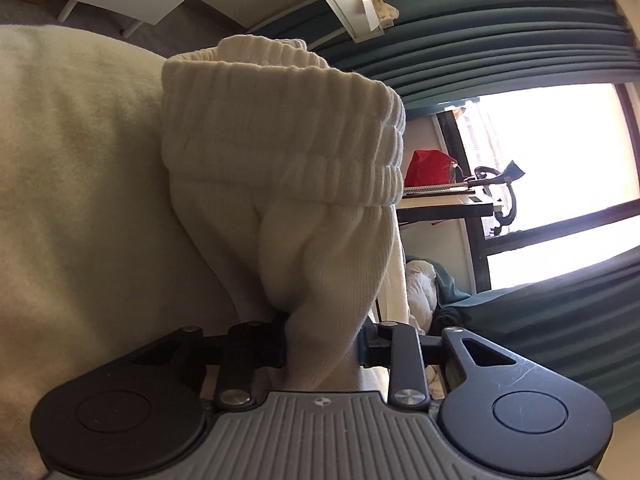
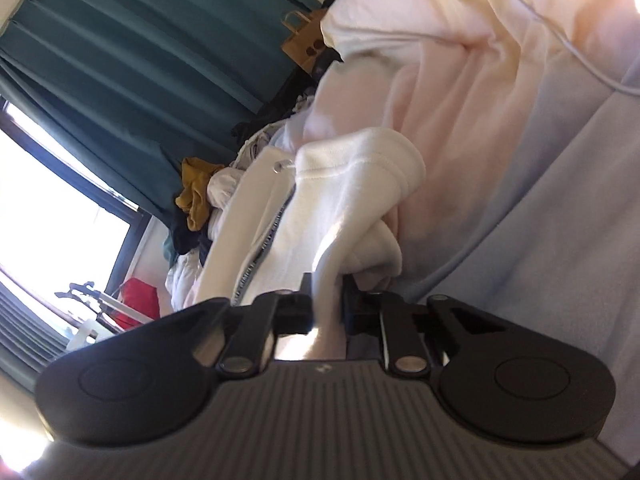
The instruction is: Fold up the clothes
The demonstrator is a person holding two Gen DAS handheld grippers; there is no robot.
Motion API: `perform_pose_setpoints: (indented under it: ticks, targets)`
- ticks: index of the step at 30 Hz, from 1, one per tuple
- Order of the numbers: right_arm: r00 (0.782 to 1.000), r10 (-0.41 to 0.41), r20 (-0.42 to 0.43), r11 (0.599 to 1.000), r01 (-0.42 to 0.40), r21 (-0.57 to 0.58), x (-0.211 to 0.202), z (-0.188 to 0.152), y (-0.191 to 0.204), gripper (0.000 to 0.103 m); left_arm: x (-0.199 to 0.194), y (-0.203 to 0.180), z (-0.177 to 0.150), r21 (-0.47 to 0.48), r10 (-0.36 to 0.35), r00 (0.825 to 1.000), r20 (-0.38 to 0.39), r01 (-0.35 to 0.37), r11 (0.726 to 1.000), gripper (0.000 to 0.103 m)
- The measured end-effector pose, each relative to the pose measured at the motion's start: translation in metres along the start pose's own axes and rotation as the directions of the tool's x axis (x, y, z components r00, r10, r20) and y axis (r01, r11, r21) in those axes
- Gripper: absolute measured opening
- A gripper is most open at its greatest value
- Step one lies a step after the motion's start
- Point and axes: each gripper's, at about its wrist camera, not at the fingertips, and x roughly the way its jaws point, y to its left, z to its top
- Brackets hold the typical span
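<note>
- Left gripper (image 1: 323, 346): jaws pressed onto a bunched fold of the hoodie (image 1: 280, 160); cloth fills the gap between the black fingers (image 1: 262, 346).
- Hoodie, left wrist view: cream, ribbed knit; a wide ribbed cuff (image 1: 288, 128) stands above the gripper, with the fabric narrowing down into the pinch.
- Hoodie, further cloth: a broad, smooth cream panel (image 1: 72, 184) spreads to the left of the cuff.
- Right gripper (image 2: 326, 308): jaws drawn together on a thin fold of the same white cloth; the view is slightly blurred.
- Hoodie, right wrist view (image 2: 352, 184): a rolled, thick hem rises just above the gripper; a zip (image 2: 262, 248) and a metal eyelet (image 2: 277, 167) run along its left edge.
- Bedding (image 2: 560, 208): pale, lies under and to the right of the hoodie.
- Clothes pile (image 2: 204, 208): mixed colours, including a mustard piece, left of the hoodie, against the teal curtain (image 2: 132, 60).
- Window (image 1: 560, 140): bright, right of the cuff.
</note>
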Motion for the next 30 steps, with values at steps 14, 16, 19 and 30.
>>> perform_pose_setpoints:
  ticks: [14, 16, 19, 30]
  targets:
    - [0.997, 0.032, 0.066, 0.978, -0.045, 0.206, -0.129, 0.012, 0.003, 0.010, -0.115, -0.006, -0.004, -0.055, -0.143, 0.987, 0.077, 0.148, 0.987, 0.016]
    - [0.999, 0.025, 0.048, 0.970, -0.036, 0.242, -0.147, 0.014, -0.005, 0.010, -0.132, 0.004, 0.001, -0.091, -0.130, 0.990, 0.063, 0.136, 0.987, 0.016]
    - [1.000, 0.021, 0.022, 0.961, -0.027, 0.275, -0.168, 0.015, -0.011, 0.010, -0.155, 0.017, 0.004, -0.086, -0.070, 0.997, 0.039, 0.074, 0.994, 0.016]
    - [0.985, -0.088, -0.150, 0.859, 0.151, 0.489, -0.166, -0.006, -0.061, 0.012, -0.178, 0.028, -0.001, 0.003, 0.152, 0.988, 0.022, -0.152, 0.988, 0.026]
